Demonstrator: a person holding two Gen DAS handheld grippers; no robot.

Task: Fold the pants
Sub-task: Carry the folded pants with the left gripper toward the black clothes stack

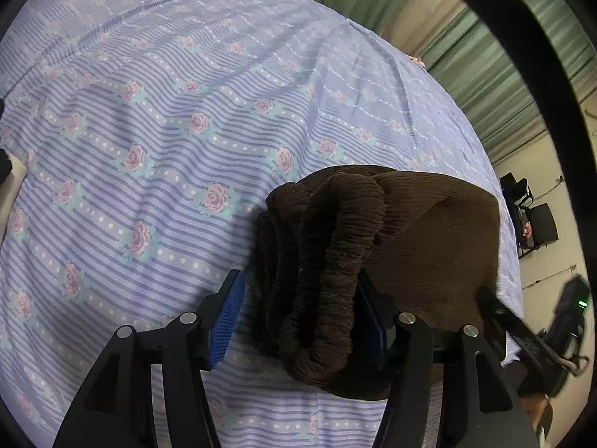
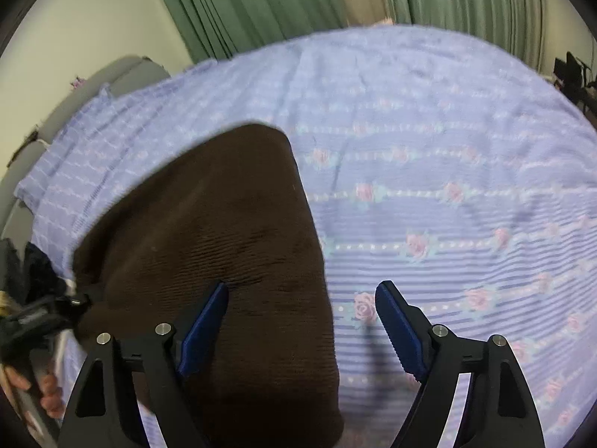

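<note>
The dark brown ribbed pants (image 1: pixel 391 246) lie folded into a compact bundle on the floral lilac bedsheet (image 1: pixel 156 119). In the left wrist view the bunched elastic waistband (image 1: pixel 321 291) sits between the blue pads of my left gripper (image 1: pixel 298 310), whose jaws stand wide apart around it without squeezing it. In the right wrist view the pants (image 2: pixel 209 231) fill the left half. My right gripper (image 2: pixel 302 291) is open; its left pad (image 2: pixel 203 332) is over the cloth and its right pad (image 2: pixel 399 328) is over bare sheet (image 2: pixel 447 186).
Green curtains (image 2: pixel 261 3) hang behind the bed. A grey headboard or cushion (image 2: pixel 123 74) is at the far left. The other gripper and a hand (image 2: pixel 41 336) show at the left edge. Dark chairs (image 1: pixel 533 216) stand on the floor to the right of the bed.
</note>
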